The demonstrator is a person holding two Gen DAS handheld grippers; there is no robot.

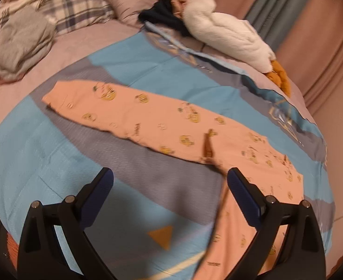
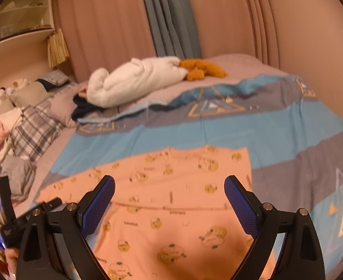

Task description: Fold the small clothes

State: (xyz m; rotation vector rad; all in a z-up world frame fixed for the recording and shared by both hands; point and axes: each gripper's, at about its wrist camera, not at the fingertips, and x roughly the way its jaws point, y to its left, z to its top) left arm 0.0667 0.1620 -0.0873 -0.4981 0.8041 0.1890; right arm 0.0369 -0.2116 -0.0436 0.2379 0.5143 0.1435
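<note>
Both of my tools are up off the bed now. The left tool (image 1: 170,182) stands wide open, blue pads far apart, nothing between them; under it I see the blue and grey bedcover (image 1: 148,53) and the edge of the peach garment (image 1: 162,119). That garment lies flat across the cover, a long leg-like stretch running away to the upper left in the left wrist view, printed with little yellow cartoon figures. Its nearer part spreads out under my right side.

The right tool (image 2: 169,186) is spread just as wide, empty too, hovering above the broad part of the peach garment (image 2: 183,186). A crease or seam runs across the cloth just ahead of its fingertips. At the lower left of the right wrist view I catch the other tool's dark frame and a bit of a hand (image 2: 10,259).

Farther back on the bed: a white fluffy bundle (image 2: 134,79), an orange plush thing (image 2: 199,67) touching its end, dark clothing (image 2: 85,107) beside it, and a plaid pillow (image 2: 33,130) off to the left. Curtains (image 2: 171,16) hang behind.
</note>
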